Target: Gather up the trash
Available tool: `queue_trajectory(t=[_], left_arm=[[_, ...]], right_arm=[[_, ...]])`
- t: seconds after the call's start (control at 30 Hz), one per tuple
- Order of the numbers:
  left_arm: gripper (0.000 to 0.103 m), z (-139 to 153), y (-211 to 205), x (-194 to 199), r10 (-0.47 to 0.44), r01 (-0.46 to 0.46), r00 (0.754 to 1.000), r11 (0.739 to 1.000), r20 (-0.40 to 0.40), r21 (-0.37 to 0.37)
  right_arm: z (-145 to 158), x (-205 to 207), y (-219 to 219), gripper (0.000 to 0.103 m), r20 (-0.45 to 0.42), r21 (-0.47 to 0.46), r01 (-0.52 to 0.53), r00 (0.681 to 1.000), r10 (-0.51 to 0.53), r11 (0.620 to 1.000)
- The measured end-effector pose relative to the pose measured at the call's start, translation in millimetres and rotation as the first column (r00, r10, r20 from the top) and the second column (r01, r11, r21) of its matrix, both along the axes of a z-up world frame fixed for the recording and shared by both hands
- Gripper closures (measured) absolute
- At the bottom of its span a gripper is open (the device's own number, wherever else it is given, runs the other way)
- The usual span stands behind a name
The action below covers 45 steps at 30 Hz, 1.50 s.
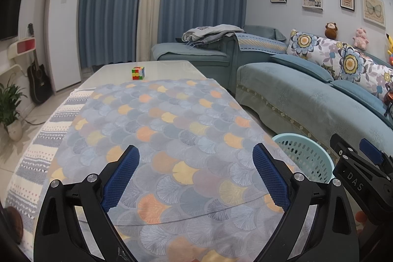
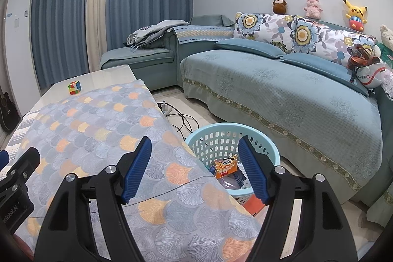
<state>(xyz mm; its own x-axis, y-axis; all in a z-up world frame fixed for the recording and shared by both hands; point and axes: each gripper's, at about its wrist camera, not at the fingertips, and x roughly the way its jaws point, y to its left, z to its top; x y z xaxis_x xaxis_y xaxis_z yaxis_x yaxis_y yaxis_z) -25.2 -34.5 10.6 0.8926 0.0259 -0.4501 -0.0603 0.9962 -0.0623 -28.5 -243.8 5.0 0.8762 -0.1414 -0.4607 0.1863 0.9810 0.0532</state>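
Hovering over the patterned cloth (image 1: 172, 129) on the table (image 1: 157, 68), the left gripper (image 1: 196, 176) has its jaws wide apart with nothing between them. The right gripper (image 2: 195, 168) hangs at the table's edge, jaws likewise spread and empty, one finger over the cloth and the other over the basket (image 2: 221, 136). That basket sits on the floor at about 1 o'clock in the right view, between table and sofa (image 2: 282, 95). Inside it lies trash: an orange packet (image 2: 226, 166) on top of other wrappers. A cube (image 1: 138, 73) stands on the bare tabletop at 11 o'clock in the left view, just beyond the cloth.
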Motion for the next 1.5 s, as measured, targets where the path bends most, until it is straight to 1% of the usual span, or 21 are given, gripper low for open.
queue_trajectory(t=[1.23, 1.43, 1.5], left_arm=[[0.012, -4.9, 0.1, -2.4, 0.003, -0.003, 1.0, 1.0, -0.013, -0.002], [0.012, -5.2, -0.8, -2.7, -0.012, 0.012, 1.0, 1.0, -0.019, -0.003], [0.009, -4.9, 1.1, -0.7, -0.005, 0.005, 0.999, 1.0, -0.032, -0.012]], right_arm=[[-8.5, 6.4, 4.1, 0.034, -0.016, 0.007, -0.017, 1.0, 0.017, 1.0], [-7.9, 6.5, 3.6, 0.034, -0.017, 0.002, -0.018, 1.0, 0.018, 1.0], [-8.1, 6.9, 3.8, 0.034, -0.018, 0.001, -0.018, 1.0, 0.018, 1.0]])
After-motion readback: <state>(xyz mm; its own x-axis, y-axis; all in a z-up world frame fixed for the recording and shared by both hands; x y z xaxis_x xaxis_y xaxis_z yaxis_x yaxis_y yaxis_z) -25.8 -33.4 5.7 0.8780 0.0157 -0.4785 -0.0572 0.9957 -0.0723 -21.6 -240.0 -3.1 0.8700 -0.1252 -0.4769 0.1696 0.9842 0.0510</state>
